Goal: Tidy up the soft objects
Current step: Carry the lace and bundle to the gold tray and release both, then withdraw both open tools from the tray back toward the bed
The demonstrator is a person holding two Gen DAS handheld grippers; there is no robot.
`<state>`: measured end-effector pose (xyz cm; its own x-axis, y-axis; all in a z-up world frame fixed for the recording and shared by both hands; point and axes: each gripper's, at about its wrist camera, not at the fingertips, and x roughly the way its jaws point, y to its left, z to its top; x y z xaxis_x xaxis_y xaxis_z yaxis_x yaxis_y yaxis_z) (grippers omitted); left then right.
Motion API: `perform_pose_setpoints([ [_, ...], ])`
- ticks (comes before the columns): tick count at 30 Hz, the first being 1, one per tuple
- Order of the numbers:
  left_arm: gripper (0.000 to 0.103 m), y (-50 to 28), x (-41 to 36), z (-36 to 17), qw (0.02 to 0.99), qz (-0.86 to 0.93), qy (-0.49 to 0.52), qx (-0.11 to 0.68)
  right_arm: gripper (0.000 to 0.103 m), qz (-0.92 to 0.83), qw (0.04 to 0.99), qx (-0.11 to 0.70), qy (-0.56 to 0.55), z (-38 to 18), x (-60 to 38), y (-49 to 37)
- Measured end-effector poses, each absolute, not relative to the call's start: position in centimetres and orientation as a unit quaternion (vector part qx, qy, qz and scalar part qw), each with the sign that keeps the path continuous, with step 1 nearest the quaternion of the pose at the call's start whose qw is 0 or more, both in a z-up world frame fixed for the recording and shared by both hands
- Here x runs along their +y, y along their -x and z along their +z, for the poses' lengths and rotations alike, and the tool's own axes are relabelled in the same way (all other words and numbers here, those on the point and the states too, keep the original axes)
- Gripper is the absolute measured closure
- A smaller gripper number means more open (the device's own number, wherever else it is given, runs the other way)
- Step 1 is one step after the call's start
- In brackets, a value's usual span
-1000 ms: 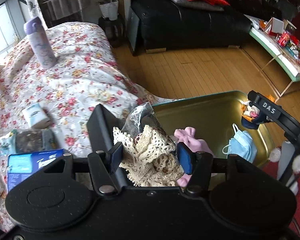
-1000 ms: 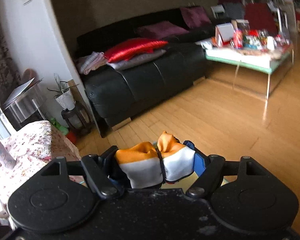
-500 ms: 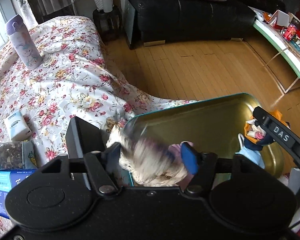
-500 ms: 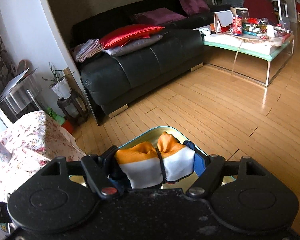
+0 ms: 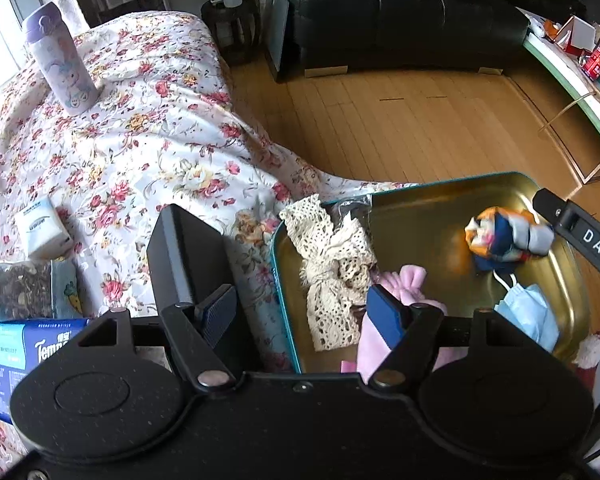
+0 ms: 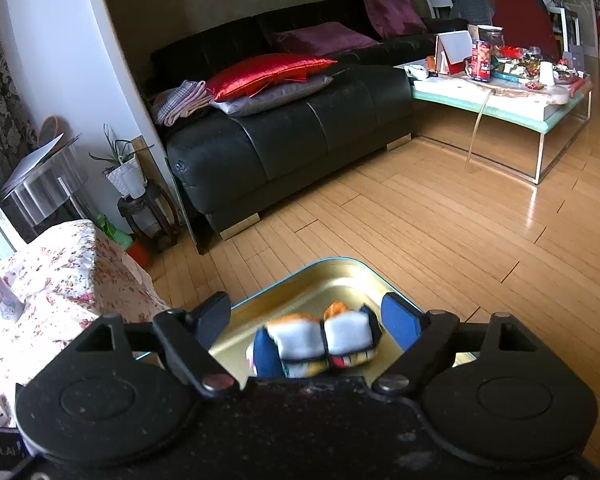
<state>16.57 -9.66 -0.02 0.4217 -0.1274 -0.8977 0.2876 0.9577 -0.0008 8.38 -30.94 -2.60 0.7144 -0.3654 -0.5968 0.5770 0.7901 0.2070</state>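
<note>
The left gripper [image 5: 304,312] body cuts off the pink cloth [image 5: 410,280] and the near wall of the gold tin [image 5: 428,208]. The tin holds a cream lace piece [image 5: 336,264], draped over its left rim, a blue face mask [image 5: 528,316] and an orange-and-blue fabric bundle [image 6: 320,344]. The bundle lies blurred between the right gripper [image 6: 312,316] fingers, which stand apart, untouched. The left fingers gape too, lace between them.

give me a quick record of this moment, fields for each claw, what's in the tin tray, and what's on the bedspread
left claw: open, empty, over tray's near left edge
right claw: open, above the bundle
tin tray: lace cloth draped over its left rim, pink cloth, orange-and-blue sock bundle, blue face mask
floral bedspread: purple bottle upright, tissue pack
</note>
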Motion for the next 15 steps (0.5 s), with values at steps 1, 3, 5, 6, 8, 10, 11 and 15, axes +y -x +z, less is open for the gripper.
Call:
perform_pose_setpoints([
  [1, 0.035, -16.5, -9.6, 0.0, 0.839, -0.124, -0.076, 0.524, 0.021, -0.261, 0.906, 0.273, -0.193, -2.6, -31.0, -8.3],
  [3, 0.035, -16.3, -9.6, 0.0, 0.838, -0.125, -0.077, 0.525, 0.021, -0.262, 0.905, 0.273, -0.193, -2.6, -31.0, -8.4],
  [5, 0.035, -16.2, -9.5, 0.0, 0.838, -0.125, -0.076, 0.525, 0.021, -0.264, 0.904, 0.274, -0.193, -2.6, -31.0, -8.4],
  [6, 0.035, -16.2, -9.4, 0.0, 0.838, -0.125, -0.076, 0.525, 0.021, -0.265, 0.904, 0.274, -0.192, -2.6, -31.0, -8.4],
  [8, 0.035, -16.1, -9.3, 0.0, 0.838, -0.125, -0.074, 0.525, 0.021, -0.268, 0.903, 0.276, -0.190, -2.6, -31.0, -8.5],
  [10, 0.035, -15.9, -9.1, 0.1, 0.839, -0.125, -0.072, 0.525, 0.021, -0.268, 0.903, 0.278, -0.188, -2.7, -30.8, -8.5],
  [11, 0.034, -15.8, -9.0, 0.1, 0.839, -0.125, -0.072, 0.525, 0.021, -0.268, 0.903, 0.278, -0.187, -2.7, -30.7, -8.6],
  [15, 0.034, -15.5, -8.2, 0.3, 0.842, -0.118, -0.071, 0.521, 0.021, -0.269, 0.904, 0.282, -0.174, -2.7, -30.4, -8.7],
])
